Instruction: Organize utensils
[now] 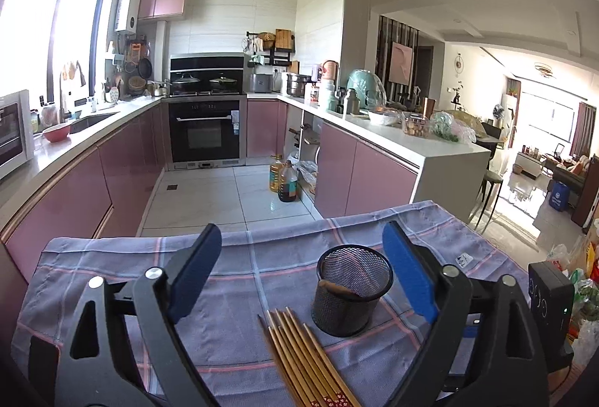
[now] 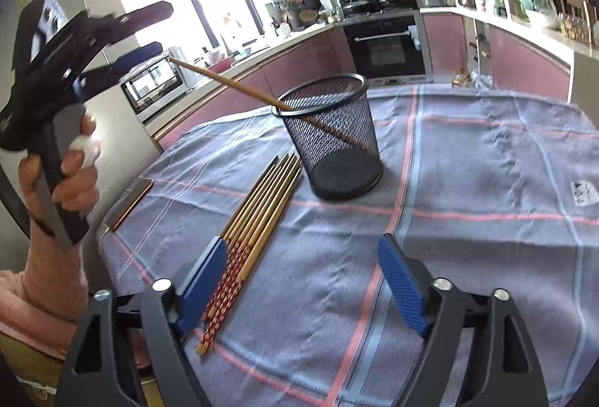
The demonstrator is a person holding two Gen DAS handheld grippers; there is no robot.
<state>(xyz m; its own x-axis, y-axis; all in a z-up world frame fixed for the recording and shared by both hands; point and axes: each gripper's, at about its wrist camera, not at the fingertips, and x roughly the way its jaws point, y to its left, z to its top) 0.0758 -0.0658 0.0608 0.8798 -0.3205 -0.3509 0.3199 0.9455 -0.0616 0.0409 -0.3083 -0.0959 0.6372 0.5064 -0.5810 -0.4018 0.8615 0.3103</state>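
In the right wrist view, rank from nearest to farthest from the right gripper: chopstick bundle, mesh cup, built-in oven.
From the right gripper:
1. Bundle of wooden red-patterned chopsticks, beside its left finger.
2. Black mesh cup, mid-cloth ahead.
3. Black built-in oven, across the kitchen.

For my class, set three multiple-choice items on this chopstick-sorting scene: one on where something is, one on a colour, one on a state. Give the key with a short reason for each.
1. Where is the single chopstick that is apart from the bundle?
A. Flat on the cloth
B. Leaning in the mesh cup, its tip sticking out over the rim
C. On the kitchen counter

2. What colour is the mesh cup?
A. Black
B. White
C. Red

3. How does the right gripper stand?
A. Shut on a chopstick
B. Shut on the cup
C. Open, holding nothing

Key:
1 B, the stick runs slanted down into the cup.
2 A, the mesh and rim are black in both views.
3 C, its blue pads are wide apart above the checked cloth, beside the chopstick bundle; the left gripper is likewise open.
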